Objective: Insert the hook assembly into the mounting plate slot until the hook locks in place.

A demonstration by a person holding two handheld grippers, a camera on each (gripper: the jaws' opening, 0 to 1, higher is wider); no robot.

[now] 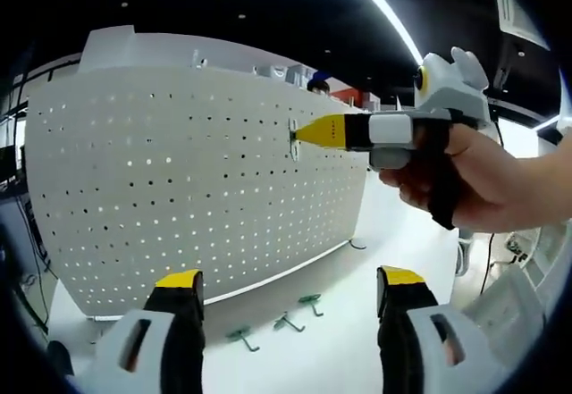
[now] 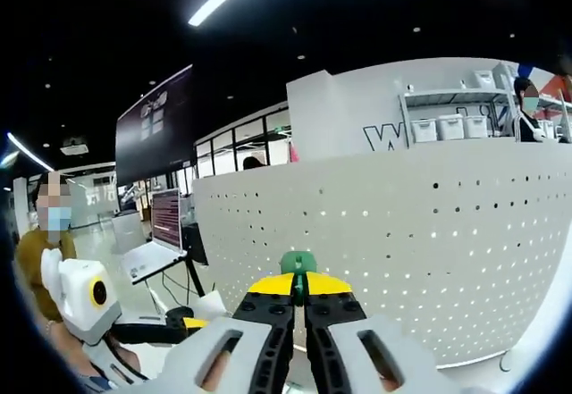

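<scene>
While the right gripper point(image 1: 304, 132) is pinching the green hook point(image 2: 298, 263) shut against the pegboard point(image 1: 179, 180), pressing squarely will likely matter, as the left gripper point(image 1: 290, 289) is hanging wide, empty, above spare hooks point(image 1: 281, 323).

Got a green hook point(image 2: 298, 263) pinched in my right gripper point(image 2: 299, 285), pressed against the upright white pegboard point(image 1: 179, 180); three more hooks point(image 1: 284, 322) lie at its foot.

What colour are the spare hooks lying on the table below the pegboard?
Green; the spare hooks show best in the left gripper view, lying on the white table.
</scene>
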